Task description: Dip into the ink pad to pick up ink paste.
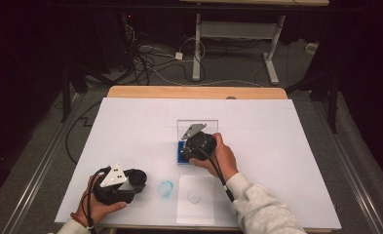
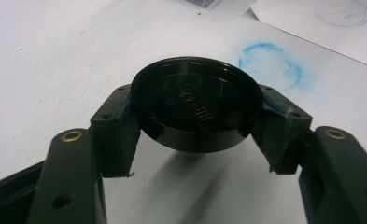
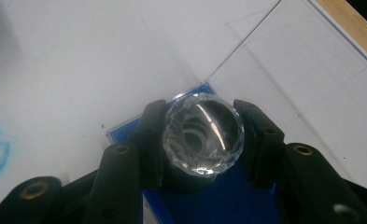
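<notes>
Over a white-covered tabletop, the left gripper has its 2 fingers clamped on a black round lid near a blue ring stain, while the right gripper's fingers pinch a faceted clear glass knob above a blue-lined box at mid-table

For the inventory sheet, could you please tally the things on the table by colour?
Black: 1, round lid in left gripper
Clear: 1, faceted stamp in right gripper
Blue: 1, ink pad
White: 1, paper sheet
Total: 4
</notes>
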`<state>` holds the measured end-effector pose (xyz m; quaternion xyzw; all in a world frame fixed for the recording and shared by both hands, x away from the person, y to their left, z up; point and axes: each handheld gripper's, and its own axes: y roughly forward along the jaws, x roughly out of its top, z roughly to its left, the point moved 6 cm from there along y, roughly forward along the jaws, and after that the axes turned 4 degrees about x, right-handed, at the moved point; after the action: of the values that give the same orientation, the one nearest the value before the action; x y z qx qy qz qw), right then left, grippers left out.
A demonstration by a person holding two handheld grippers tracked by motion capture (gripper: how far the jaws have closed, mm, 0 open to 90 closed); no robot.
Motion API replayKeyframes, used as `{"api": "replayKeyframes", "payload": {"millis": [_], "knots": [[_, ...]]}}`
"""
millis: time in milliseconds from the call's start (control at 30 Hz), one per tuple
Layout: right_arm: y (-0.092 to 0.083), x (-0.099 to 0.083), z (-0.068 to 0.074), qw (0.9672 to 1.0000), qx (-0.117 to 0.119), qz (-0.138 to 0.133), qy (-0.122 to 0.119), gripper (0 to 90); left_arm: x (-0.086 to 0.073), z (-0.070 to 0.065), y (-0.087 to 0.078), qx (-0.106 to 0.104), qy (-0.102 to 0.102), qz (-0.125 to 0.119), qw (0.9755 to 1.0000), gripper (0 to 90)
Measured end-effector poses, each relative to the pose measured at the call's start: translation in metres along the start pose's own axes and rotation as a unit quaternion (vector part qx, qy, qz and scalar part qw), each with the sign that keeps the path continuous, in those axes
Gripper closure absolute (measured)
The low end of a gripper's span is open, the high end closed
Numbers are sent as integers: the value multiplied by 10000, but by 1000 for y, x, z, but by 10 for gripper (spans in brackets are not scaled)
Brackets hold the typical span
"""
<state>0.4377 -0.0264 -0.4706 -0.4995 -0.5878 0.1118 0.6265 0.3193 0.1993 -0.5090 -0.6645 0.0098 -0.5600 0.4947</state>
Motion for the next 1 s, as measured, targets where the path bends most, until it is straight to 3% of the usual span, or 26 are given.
{"api": "replayKeyframes", "payload": {"millis": [167, 367, 700, 1000], "knots": [[-3, 3, -5, 9998, 107, 164, 39, 576, 1, 0, 0, 0, -1, -18, 10000, 367], [-37, 20, -9, 9996, 33, -293, -34, 576, 0, 2, 0, -7, -30, -9, 10000, 367], [-84, 28, -29, 9984, -181, -542, -35, 576, 1, 0, 1, -21, -17, 6, 10000, 367], [-106, 30, -40, 9975, -304, -636, -25, 576, 1, 1, 2, -34, -36, 16, 10000, 367]]}}
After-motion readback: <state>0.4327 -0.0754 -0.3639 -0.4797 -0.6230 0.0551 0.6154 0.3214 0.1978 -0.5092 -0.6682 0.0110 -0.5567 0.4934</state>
